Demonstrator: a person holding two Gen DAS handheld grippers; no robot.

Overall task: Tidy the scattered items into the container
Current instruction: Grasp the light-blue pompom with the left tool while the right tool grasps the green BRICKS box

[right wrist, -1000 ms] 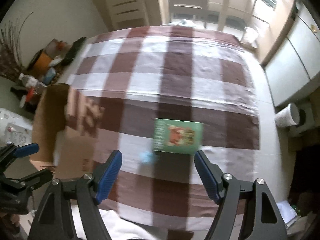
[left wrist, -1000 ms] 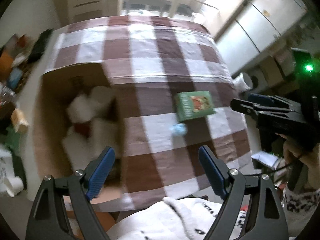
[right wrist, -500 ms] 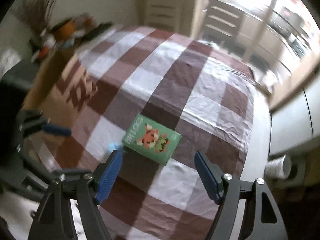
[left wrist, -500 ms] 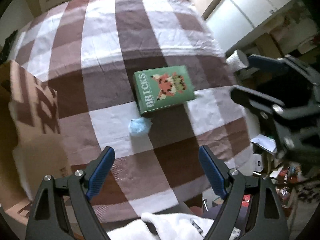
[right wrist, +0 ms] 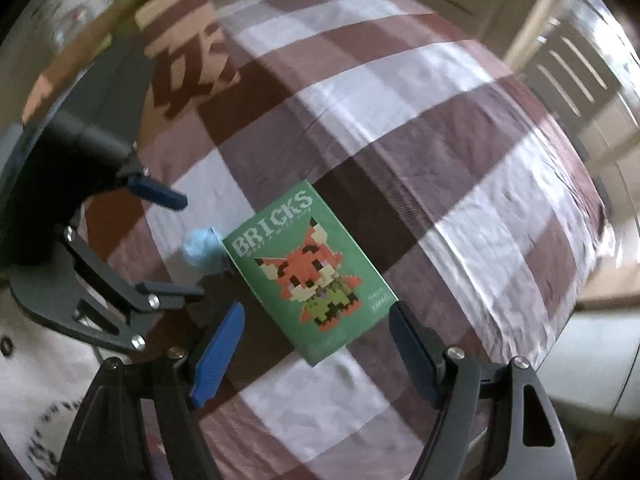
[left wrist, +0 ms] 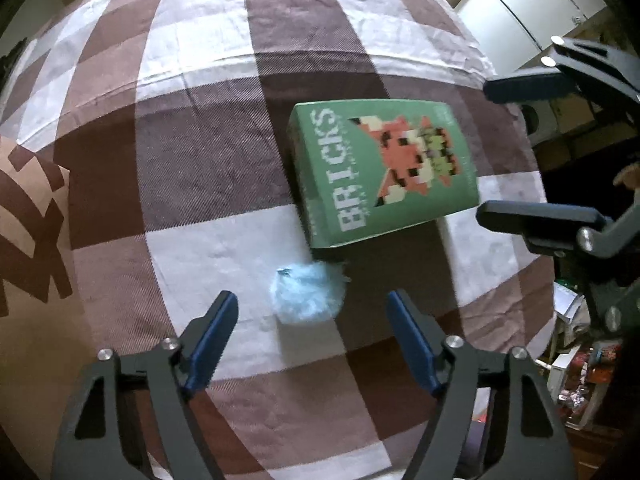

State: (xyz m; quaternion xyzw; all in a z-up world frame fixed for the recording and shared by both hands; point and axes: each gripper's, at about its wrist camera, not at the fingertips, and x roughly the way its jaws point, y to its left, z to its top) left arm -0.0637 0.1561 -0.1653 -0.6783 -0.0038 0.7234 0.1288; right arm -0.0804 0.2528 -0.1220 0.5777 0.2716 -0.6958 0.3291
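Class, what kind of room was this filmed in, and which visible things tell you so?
Probably a home dining or kitchen area: a checked tablecloth covers the table, pale cabinets stand behind, and a chair sits at the far side.

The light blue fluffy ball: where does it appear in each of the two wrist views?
Left wrist: light blue fluffy ball low centre, between the open left gripper fingers.
Right wrist: left of centre.
Shared landmark: it lies at a corner of the green BRICKS box.

A brown-and-white checked tablecloth is seen under a green box printed with an orange pixel fox, a pale blue pompom and blue-padded black gripper fingers
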